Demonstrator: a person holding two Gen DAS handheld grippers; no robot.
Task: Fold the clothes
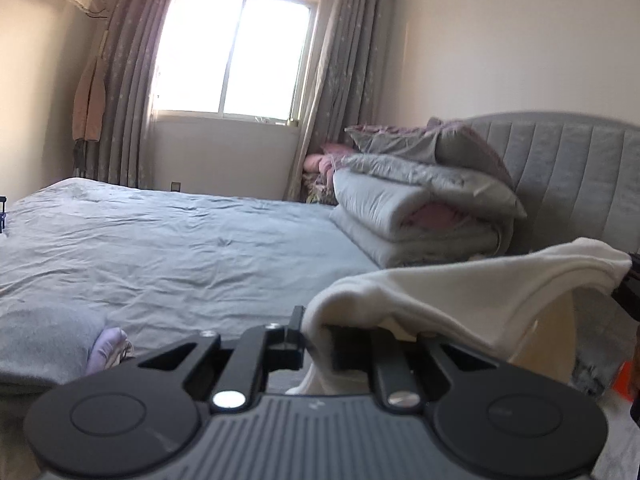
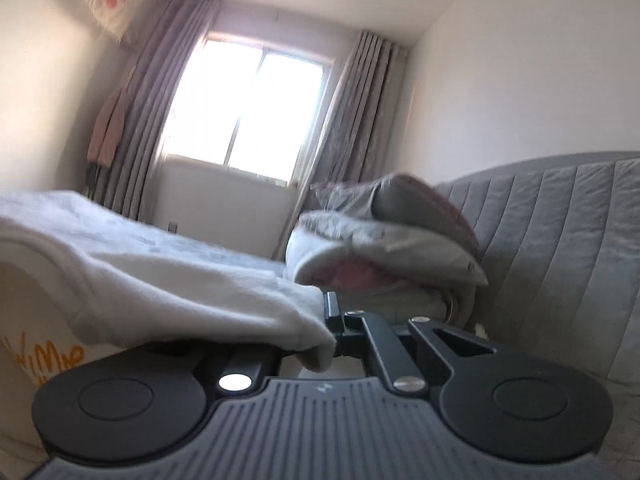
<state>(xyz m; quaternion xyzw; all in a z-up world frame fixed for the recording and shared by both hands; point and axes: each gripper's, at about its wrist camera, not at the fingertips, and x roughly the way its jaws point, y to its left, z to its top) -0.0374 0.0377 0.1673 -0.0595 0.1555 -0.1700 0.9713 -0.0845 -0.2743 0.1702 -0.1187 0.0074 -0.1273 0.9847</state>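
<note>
A white garment hangs stretched between my two grippers above the bed. My left gripper is shut on one end of it; the cloth drapes over its right finger and runs off to the right. In the right wrist view the same white garment comes in from the left and covers the left finger of my right gripper, which is shut on it. An orange print shows on the hanging part at the lower left.
The bed has a wrinkled grey-blue sheet. A stack of folded grey quilts lies against the grey padded headboard. A grey garment and a lilac item lie at the near left. Window and curtains stand behind.
</note>
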